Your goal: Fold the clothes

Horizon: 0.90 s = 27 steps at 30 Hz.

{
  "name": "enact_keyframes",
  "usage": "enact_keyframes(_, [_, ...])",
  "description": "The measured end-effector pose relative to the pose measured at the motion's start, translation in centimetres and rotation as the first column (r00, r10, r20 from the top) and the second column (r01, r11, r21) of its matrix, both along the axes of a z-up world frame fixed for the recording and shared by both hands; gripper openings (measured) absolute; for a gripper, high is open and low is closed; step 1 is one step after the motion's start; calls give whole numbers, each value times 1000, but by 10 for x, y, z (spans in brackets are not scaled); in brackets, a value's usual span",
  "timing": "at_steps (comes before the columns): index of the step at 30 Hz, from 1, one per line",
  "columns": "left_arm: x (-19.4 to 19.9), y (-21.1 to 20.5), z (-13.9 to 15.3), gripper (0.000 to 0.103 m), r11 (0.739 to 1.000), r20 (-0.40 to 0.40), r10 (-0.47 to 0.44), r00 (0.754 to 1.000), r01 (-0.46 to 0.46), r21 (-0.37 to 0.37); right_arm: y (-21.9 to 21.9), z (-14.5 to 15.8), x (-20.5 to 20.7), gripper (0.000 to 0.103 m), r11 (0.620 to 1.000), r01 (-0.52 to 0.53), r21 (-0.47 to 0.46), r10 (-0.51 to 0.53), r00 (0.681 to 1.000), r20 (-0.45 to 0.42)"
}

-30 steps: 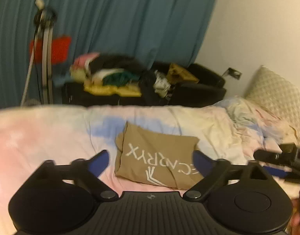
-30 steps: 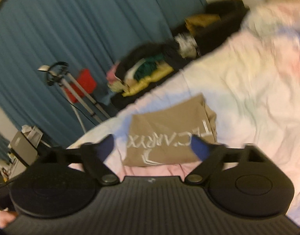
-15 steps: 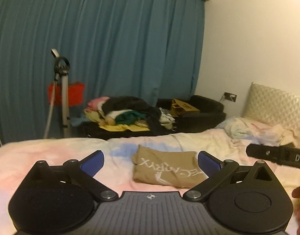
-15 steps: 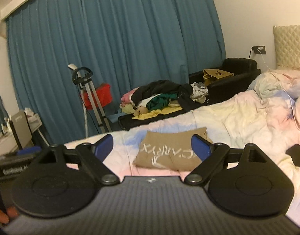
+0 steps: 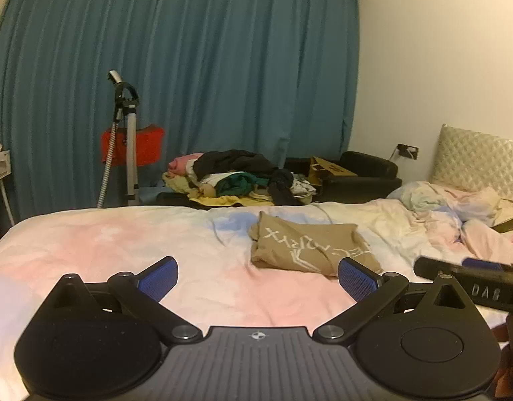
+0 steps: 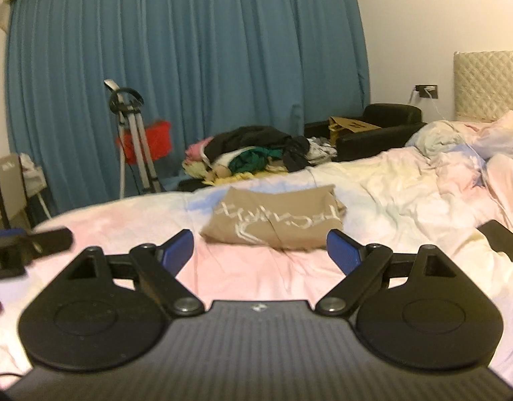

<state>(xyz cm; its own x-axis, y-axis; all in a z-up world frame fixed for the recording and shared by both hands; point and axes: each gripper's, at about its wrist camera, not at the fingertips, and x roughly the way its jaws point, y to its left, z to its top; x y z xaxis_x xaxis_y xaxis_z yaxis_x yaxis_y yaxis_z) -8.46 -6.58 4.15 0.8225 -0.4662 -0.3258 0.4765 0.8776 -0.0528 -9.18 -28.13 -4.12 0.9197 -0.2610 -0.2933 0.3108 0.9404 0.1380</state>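
A tan shirt [image 5: 310, 247] is lying folded on the bed [image 5: 122, 244], towards the far side, with white lettering across its top face; the letters are reading upside down and only partly, something like "…CARRYX", above a white line drawing. Both grippers are hovering short of it, over the pink part of the duvet, and neither is touching it. The left gripper [image 5: 258, 277] is holding its blue pads wide apart with nothing between them, and the right gripper [image 6: 260, 250] is doing the same. In the left view the right tool is showing at the right edge, with "DAS" printed in white on its black side.

Beyond the bed a pile of loose clothes [image 5: 236, 177] is sitting on a dark low seat, next to a brown paper bag [image 5: 330, 168] whose print is too small to read. A tripod [image 5: 122, 140] is standing before the blue curtain [image 5: 189, 67].

Compared with a second ago, both views are sitting lower and more level, the right one no longer tilted, and the shirt is appearing farther off.
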Motion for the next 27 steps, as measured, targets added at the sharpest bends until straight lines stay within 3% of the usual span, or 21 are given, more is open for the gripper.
enact_keyframes(7, [15,6,-13,103,1000,-30,-10,1000,9,-15,11,-17,9,88,997,31,-66,-34,999,-41])
enact_keyframes(11, [16,2,-22,103,1000,-61,-23,998,22,-7,14,-23,15,88,997,24,-70,-29,997,-67])
enact_keyframes(27, [17,-9,-27,103,999,-57,4,998,-2,43,14,-24,12,88,999,26,-48,-29,997,-70])
